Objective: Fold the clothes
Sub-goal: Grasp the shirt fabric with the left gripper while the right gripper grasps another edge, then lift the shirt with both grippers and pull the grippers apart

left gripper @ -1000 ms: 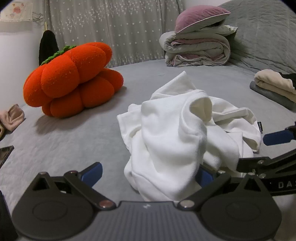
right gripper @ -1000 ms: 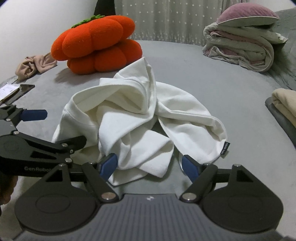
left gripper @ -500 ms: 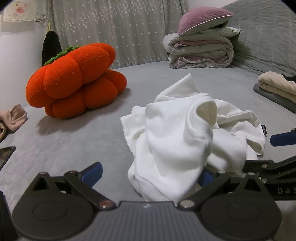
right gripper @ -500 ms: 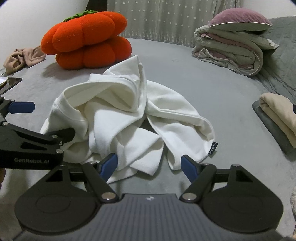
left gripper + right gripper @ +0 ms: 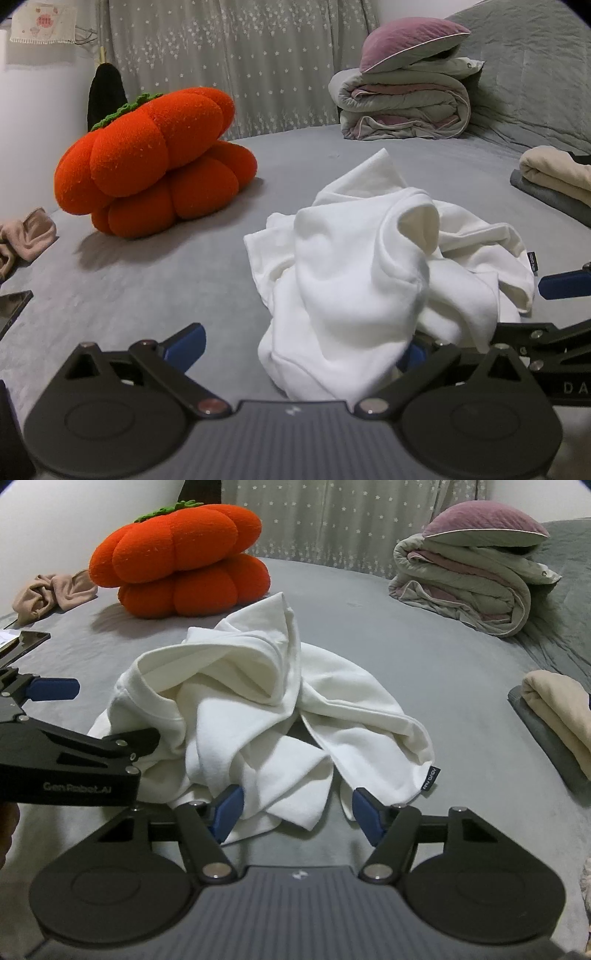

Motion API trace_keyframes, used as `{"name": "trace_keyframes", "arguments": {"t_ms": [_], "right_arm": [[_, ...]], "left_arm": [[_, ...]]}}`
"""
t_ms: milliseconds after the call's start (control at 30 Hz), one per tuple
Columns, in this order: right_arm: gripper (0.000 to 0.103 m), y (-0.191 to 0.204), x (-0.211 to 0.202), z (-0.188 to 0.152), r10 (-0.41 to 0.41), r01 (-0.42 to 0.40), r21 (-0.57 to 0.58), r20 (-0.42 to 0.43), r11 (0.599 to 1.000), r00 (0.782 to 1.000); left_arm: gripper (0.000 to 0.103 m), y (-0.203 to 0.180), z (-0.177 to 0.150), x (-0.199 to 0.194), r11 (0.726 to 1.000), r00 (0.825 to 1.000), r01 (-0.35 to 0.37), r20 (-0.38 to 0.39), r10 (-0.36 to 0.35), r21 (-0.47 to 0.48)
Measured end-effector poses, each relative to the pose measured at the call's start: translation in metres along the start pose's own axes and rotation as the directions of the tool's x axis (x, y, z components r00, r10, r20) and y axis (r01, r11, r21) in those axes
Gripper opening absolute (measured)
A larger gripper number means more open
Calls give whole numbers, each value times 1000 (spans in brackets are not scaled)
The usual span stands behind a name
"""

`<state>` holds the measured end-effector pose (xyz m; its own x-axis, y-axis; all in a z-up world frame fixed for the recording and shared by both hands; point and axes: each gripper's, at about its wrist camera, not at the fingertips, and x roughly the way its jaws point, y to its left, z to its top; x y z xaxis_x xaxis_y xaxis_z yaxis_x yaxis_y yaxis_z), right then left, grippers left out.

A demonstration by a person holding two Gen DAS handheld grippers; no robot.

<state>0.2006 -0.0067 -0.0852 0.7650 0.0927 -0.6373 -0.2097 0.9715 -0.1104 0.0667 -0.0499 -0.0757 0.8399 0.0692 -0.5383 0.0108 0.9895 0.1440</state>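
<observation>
Crumpled white cotton garment (image 5: 258, 716) heaped near the middle of the grey bed (image 5: 424, 672), folds bunched upward, a small black label (image 5: 429, 777) at its right hem. Right tongs (image 5: 297, 808) low at the near edge of the heap, jaws apart and just been closing; a loose flap of the white cloth between the blue pads (image 5: 229, 808), neither pad visibly pressing it. Left tongs (image 5: 295, 350) alongside, at the garment's left side, spread wide: left pad bare over the sheet, right pad half buried under a hanging fold, no clamp visible. Left tongs also visible from the right wrist view, black frame against the heap's left edge. Beyond the garment, well apart, a plump orange pumpkin-shaped plush cushion (image 5: 155, 162) with a green stalk. At the far right, a rolled grey and pink quilt (image 5: 402, 110) topped by a mauve pillow (image 5: 410, 40). Folded beige cloth on a grey one (image 5: 561, 709) at the right edge; crumpled tan cloth (image 5: 51, 594) at the far left.
</observation>
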Motion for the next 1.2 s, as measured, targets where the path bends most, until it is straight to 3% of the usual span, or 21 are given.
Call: {"name": "trace_keyframes", "arguments": {"t_ms": [233, 333, 433, 500, 633, 700, 900, 1200], "right_arm": [[62, 1, -1, 0, 17, -17, -4, 0, 1000, 1000], [58, 2, -2, 0, 29, -29, -6, 0, 1000, 1000], [47, 1, -2, -1, 59, -59, 5, 1, 998, 998], [44, 1, -2, -1, 72, -72, 7, -2, 997, 997], [43, 2, -2, 0, 80, -80, -1, -2, 997, 997], [43, 2, -3, 0, 80, -80, -2, 0, 997, 997], [46, 1, -1, -1, 90, -90, -4, -7, 996, 996], [51, -3, -2, -1, 103, -103, 8, 3, 995, 995]], "left_arm": [[99, 0, 0, 0, 1000, 1000, 3, 6, -3, -1], [92, 0, -1, -1, 1000, 1000, 6, 13, -7, 5], [76, 2, 0, 0, 999, 999, 37, 16, -37, 2], [58, 3, 0, 0, 997, 997, 76, 11, -76, -8], [44, 8, 1, 0, 991, 992, 129, 3, -129, -42], [30, 10, 3, -1, 990, 991, 133, 5, -133, -49], [9, 17, 8, -3, 981, 987, 164, 17, -163, -102], [6, 40, 28, -42, 959, 962, 232, 183, -202, -162]]}}
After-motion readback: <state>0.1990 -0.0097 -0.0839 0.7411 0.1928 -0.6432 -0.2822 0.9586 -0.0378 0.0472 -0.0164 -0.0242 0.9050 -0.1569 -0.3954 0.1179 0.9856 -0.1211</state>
